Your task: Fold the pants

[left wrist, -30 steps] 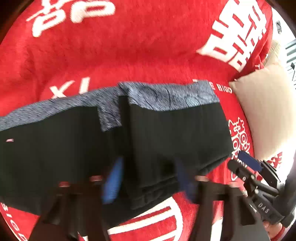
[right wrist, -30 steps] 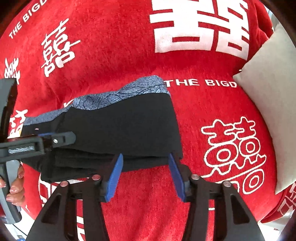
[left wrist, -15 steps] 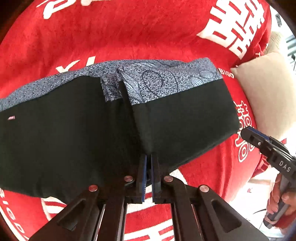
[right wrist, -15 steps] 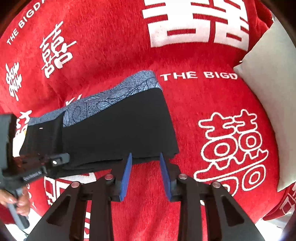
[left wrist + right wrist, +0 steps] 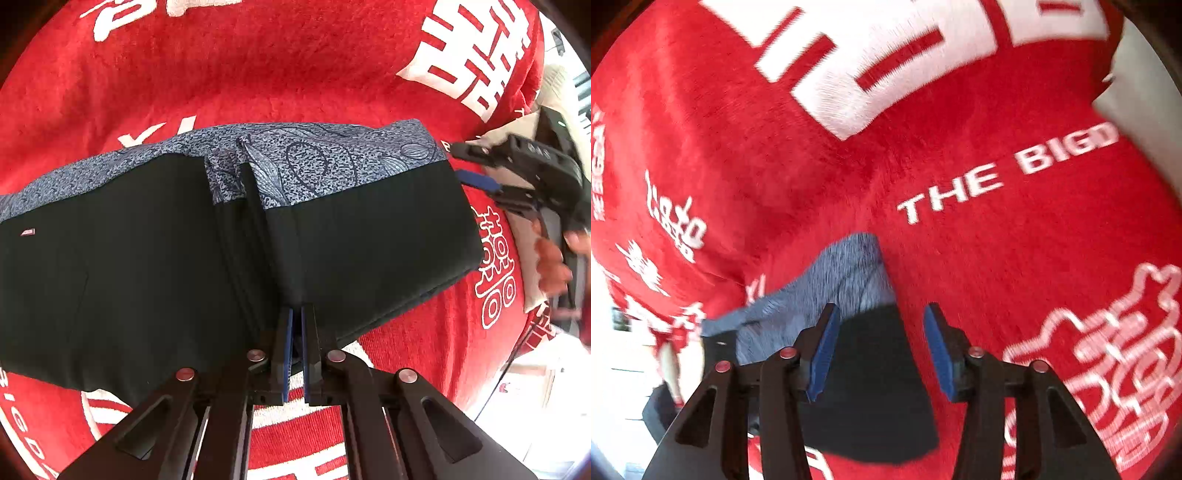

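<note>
Left tongs (image 5: 294, 317) are clenched on the near edge of the black pants (image 5: 369, 236), pinching a fold where the doubled-over part meets the flat part. Right tongs (image 5: 881, 343) hang released, apparently above the pants' corner, though that view is blurred. Pants lie on a red blanket (image 5: 295, 74) beside a cream pillow (image 5: 1145, 81).

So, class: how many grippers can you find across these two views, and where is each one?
2. The left gripper is at the pants' near edge, shut on the fabric. The right gripper is open above the pants' right end; it also shows at the left view's right edge.
</note>
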### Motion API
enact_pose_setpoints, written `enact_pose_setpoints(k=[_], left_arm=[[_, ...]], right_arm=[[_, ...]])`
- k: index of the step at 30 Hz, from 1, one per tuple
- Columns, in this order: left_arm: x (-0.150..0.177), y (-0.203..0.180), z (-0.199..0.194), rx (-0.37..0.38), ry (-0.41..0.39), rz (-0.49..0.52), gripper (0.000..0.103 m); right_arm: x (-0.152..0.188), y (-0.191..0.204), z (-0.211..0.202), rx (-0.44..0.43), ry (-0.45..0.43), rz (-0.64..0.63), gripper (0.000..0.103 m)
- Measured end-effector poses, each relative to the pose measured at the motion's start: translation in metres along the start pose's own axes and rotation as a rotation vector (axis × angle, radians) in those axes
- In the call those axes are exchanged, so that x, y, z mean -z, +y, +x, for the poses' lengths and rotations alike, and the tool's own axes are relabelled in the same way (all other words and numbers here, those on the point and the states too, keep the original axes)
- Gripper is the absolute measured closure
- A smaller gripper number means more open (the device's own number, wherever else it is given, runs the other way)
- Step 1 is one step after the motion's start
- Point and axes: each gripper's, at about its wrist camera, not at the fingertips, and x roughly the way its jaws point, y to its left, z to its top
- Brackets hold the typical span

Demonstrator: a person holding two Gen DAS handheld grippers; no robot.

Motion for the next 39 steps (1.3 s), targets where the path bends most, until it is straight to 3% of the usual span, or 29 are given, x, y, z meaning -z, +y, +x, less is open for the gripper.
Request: enact_pose_setpoints(k=[7,10,12,15,17,19,21,22,23,28,34,37,39], left_arm=[[-0.001,-0.001,0.002,-0.014,0.006,0.000,0.098],[-0.005,-0.003,0.003,-0.026,0.023,-0.007,0.098],[-0.008,-0.006,0.004,-0.036,0.030,0.006,0.098],[-0.006,-0.011,0.009,-0.053,0.025,0.030,0.098],[-0.006,-0.012,0.008,-0.068,0.020,0.027,0.097],[-0.007,-0.013,0.001,-0.071,0.008,0.014,0.097],[-0.008,-0.012,-0.009,-0.104,-0.010,0.006,0.080],[-0.009,-0.010,-0.015,-0.136,-0.022,-0.006,0.049],[-0.010,-0.008,-0.024,-0.153,-0.048,-0.026,0.031],[-0.033,-0.010,-0.045,-0.116,-0.127,-0.038,0.031],[-0.076,-0.048,-0.022,-0.017,-0.180,0.008,0.031],[-0.082,-0.054,0.003,0.012,-0.146,0.025,0.031],[-0.075,-0.043,0.026,-0.015,-0.073,0.011,0.031]], right_arm=[[-0.032,-0.004,0.042,-0.157,0.128,-0.021,0.052],[-0.041,-0.011,0.058,-0.167,0.198,0.050,0.073],[-0.040,-0.015,0.051,-0.175,0.185,0.046,0.077],[-0.030,-0.024,0.046,-0.154,0.164,0.070,0.078],[-0.028,-0.024,0.051,-0.128,0.160,0.102,0.066],[-0.026,-0.017,0.044,-0.096,0.139,0.098,0.063],[-0.021,-0.004,0.032,-0.052,0.113,0.040,0.063],[-0.017,0.000,0.025,-0.025,0.102,0.011,0.063],[-0.010,0.008,0.016,0.012,0.086,-0.026,0.063],[0.018,0.020,-0.010,0.105,0.056,-0.101,0.070],[0.037,0.026,-0.021,0.123,0.034,-0.083,0.076],[0.040,0.023,-0.022,0.121,0.039,-0.064,0.076],[0.040,0.026,-0.022,0.113,0.047,-0.061,0.076]])
